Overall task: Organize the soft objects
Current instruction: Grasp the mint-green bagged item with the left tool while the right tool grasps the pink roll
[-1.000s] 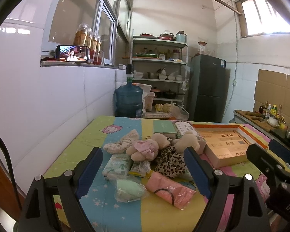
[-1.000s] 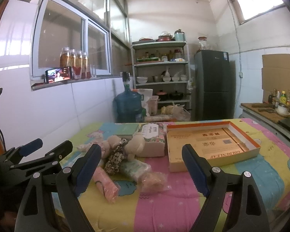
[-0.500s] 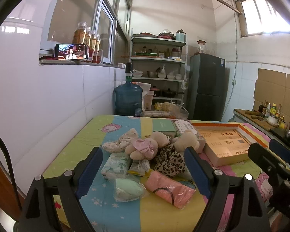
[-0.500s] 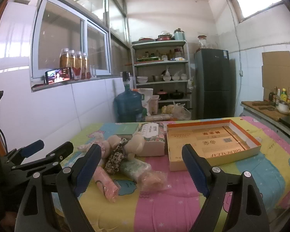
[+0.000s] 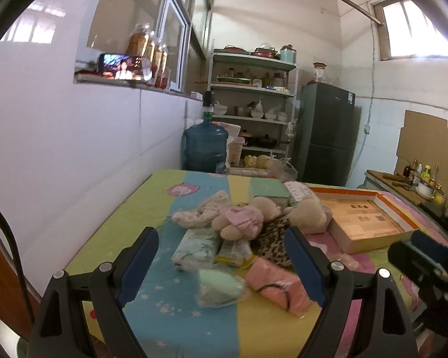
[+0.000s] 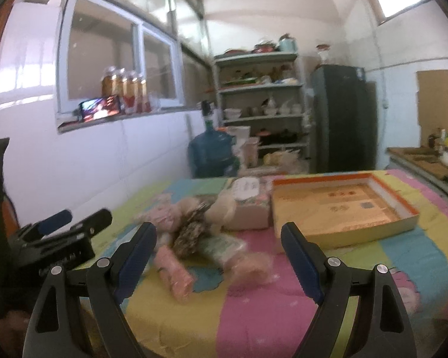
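The left gripper [image 5: 221, 261] and the right gripper [image 6: 218, 253] were both held level, jaws spread wide and empty.

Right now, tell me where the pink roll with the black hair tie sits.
In the left wrist view the pink roll lies at the near edge of the pile, right of the bagged green sponge and in front of the leopard-print toy.

A leopard-print plush [image 5: 272, 236] and pink roll [image 5: 279, 286] lie on a pastel-striped, cartoon-printed tablecloth [image 5: 176, 322].
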`<action>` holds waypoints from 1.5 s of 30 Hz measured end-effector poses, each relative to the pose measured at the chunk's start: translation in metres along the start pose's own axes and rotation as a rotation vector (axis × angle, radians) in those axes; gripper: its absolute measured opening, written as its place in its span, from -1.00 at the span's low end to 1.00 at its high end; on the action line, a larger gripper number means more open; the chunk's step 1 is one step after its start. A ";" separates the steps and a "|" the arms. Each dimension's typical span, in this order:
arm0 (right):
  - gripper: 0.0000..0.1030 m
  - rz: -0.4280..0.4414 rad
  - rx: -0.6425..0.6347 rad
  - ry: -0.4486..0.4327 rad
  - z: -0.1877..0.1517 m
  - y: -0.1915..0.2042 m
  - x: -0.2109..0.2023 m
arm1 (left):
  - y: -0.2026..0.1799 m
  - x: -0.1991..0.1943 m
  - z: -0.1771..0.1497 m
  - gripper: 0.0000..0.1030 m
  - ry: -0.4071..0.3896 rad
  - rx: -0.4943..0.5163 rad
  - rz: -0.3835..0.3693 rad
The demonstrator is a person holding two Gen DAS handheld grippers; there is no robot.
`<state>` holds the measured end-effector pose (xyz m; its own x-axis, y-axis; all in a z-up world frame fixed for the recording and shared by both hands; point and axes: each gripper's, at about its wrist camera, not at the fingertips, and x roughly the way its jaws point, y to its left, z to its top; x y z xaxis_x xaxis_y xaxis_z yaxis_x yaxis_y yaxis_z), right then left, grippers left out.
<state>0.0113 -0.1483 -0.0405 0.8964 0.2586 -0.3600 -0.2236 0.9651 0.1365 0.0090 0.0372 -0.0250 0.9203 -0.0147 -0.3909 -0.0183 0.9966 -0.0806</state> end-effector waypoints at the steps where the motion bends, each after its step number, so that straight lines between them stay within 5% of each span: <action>1: 0.67 0.014 -0.002 0.010 -0.001 0.000 0.003 | 0.005 0.001 -0.002 0.68 0.004 -0.002 0.001; 11: 0.67 0.252 -0.107 0.193 -0.021 0.034 0.060 | 0.044 0.026 -0.024 0.68 0.081 -0.045 -0.013; 22: 0.63 0.294 -0.191 0.343 -0.027 0.028 0.122 | 0.048 0.066 -0.033 0.68 0.171 -0.058 -0.096; 32: -0.32 0.344 -0.262 0.452 -0.041 0.035 0.155 | 0.047 0.086 -0.047 0.68 0.233 -0.071 -0.127; 37: -0.63 0.351 -0.235 0.439 -0.044 0.029 0.153 | 0.044 0.090 -0.053 0.62 0.241 -0.073 -0.148; 41: -0.64 0.375 -0.194 0.391 -0.037 0.023 0.145 | 0.044 0.094 -0.056 0.35 0.251 -0.117 -0.202; 43: -0.64 0.382 -0.182 0.364 -0.033 0.021 0.141 | 0.042 0.096 -0.056 0.01 0.251 -0.131 -0.238; 45: -0.65 0.395 -0.166 0.347 -0.028 0.019 0.139 | 0.037 0.097 -0.054 -0.05 0.252 -0.122 -0.249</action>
<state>0.1210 -0.0928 -0.1142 0.5595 0.5737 -0.5982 -0.5996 0.7784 0.1858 0.0767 0.0677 -0.1156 0.7774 -0.2903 -0.5579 0.1339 0.9431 -0.3042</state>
